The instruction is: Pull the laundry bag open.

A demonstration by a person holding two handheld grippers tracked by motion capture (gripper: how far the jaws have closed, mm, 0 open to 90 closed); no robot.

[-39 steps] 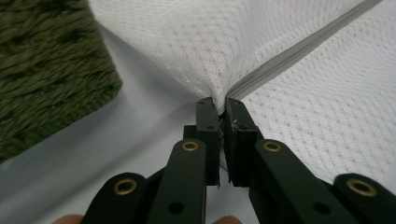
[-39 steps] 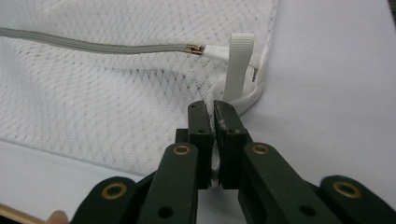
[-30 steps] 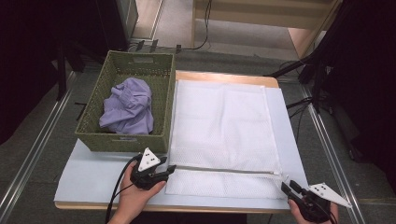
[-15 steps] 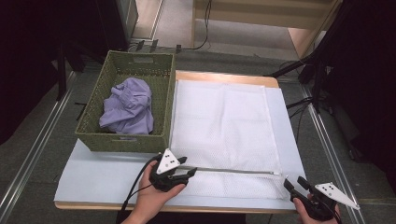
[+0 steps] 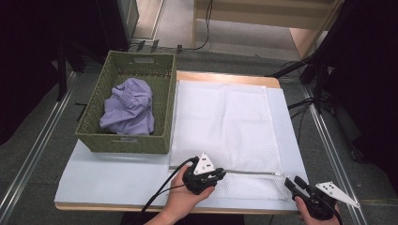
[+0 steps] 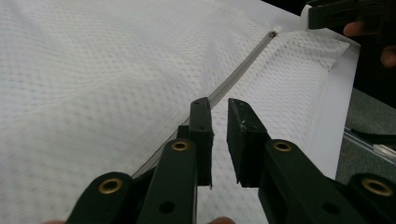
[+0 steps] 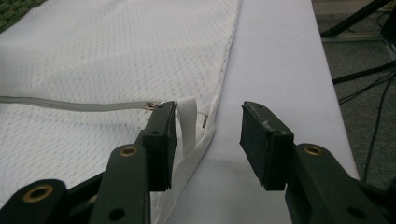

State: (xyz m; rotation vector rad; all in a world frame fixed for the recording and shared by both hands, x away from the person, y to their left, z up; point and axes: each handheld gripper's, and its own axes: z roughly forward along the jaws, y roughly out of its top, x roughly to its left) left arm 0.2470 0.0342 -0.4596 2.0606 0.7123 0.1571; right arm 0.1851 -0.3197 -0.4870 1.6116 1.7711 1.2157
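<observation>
High view, left to right. Upper left: a basket (image 5: 124,140) holding a crumpled lilac shirt (image 5: 129,112), untouched. Centre: a white mesh bag (image 5: 225,126) lies flat on the table (image 5: 112,176), its zip (image 5: 253,172) running across the lower edge.

The left gripper (image 5: 220,174), lower centre, sits on the zip line. In the left gripper view its jaws have just been closing and now stand nearly together, a narrow gap showing between the pads. The zip runs in under the left pad. Whether the slider is pinched cannot be told.

The right gripper (image 5: 292,183), lower right, stands at the bag's corner. Its jaws have just been closing but are plainly apart, with the white tab (image 7: 188,122) just beside the left pad and not gripped.

Judgement: the step in hand is working the zip. The next move calls for the right gripper to clamp the tab and anchor the corner, then a straight pull along the zip by the left.
</observation>
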